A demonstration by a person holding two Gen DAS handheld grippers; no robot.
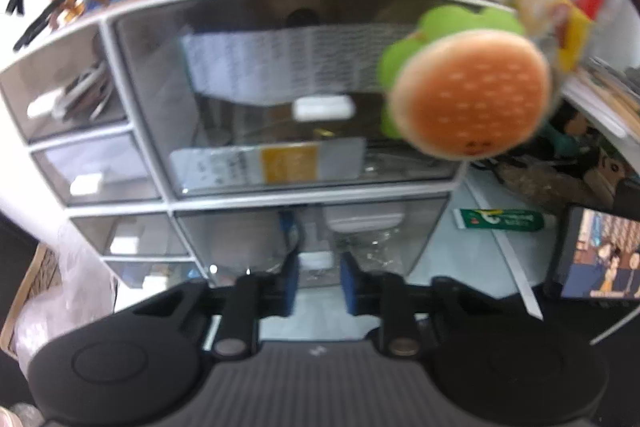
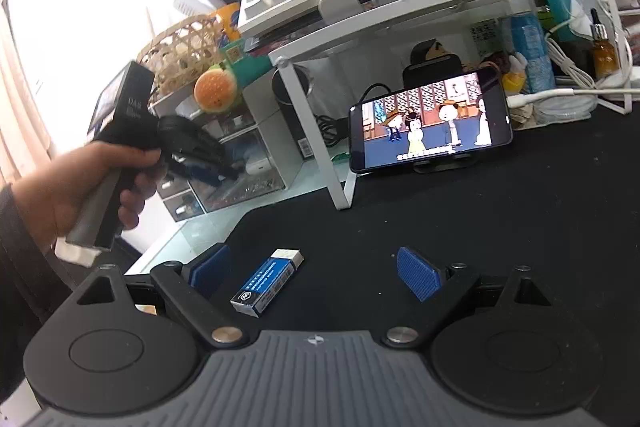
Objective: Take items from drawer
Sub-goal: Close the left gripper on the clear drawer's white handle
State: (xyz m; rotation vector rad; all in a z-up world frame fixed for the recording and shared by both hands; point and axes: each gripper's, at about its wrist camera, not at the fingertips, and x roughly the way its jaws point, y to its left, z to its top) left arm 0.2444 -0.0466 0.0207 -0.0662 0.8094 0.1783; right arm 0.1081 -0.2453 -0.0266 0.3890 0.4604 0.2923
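1. The drawer [image 1: 312, 247] is the lower wide one of a clear plastic drawer unit [image 1: 280, 87] with white frames. In the left wrist view it sits at 6 o'clock of the large upper compartment, directly ahead of the blue pads. Its white handle [image 1: 316, 261] lies between the two pads.
2. The left hand-held gripper [image 1: 318, 281] has its jaws drawn close together at that handle. Judged from the log and the pad position, it is clamped on the handle; blur prevents confirming contact.
3. Progress, as a judgement: the drawer does not look pulled out, so the task is at the opening step. Every step of taking items out remains.
4. Drawer contents show through the clear front: a white case [image 1: 360, 223], a blue item and crumpled clear wrapping. Details are too blurred to name.
5. A burger plush [image 1: 472, 95] hangs at 2 o'clock of the drawer, in front of the unit.
6. The right hand-held gripper [image 2: 312, 273] rests over the black counter [image 2: 500, 227] with its jaws wide apart and holding nothing. An eraser [image 2: 267, 281] lies between the jaws, untouched.
7. A phone [image 2: 430, 121] stands at 1 o'clock of the eraser, under the white shelf [image 2: 400, 15].
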